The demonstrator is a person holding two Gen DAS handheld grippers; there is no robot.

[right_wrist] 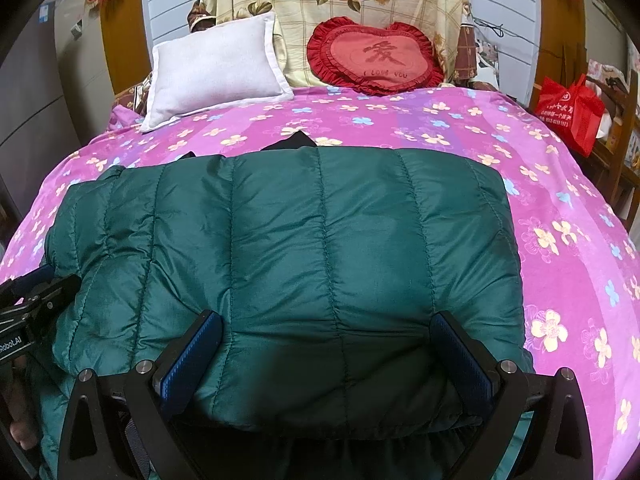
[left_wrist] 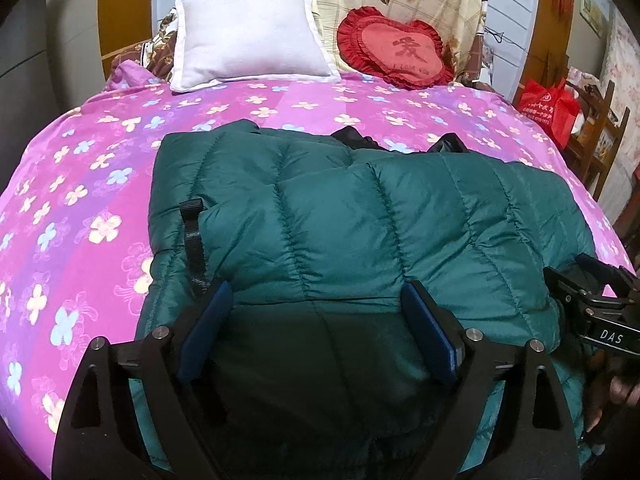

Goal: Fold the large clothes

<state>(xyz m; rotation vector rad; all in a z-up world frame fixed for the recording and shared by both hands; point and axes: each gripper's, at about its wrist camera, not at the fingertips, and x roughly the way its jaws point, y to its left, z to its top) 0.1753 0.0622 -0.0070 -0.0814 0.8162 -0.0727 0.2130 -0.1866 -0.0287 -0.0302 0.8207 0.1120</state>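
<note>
In the left wrist view the left gripper [left_wrist: 318, 328], fingers spread and released, is seen above the near edge of the bed [left_wrist: 100, 184] over the puffy, slippery jacket [left_wrist: 360, 220], while in the right wrist view the right gripper [right_wrist: 326, 354], likewise spread, is seen above the jacket's near hem, judged the best hold.

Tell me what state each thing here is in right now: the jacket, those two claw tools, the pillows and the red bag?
Green puffer jacket: folded into a block, lying on the pink bedspread.
Left gripper: jaws open, over the jacket's near edge.
Right gripper: jaws open, over the jacket's near edge.
White pillow: propped at the head of the bed.
Red heart cushion: propped upright.
Red bag: upright beside the bed.
</note>
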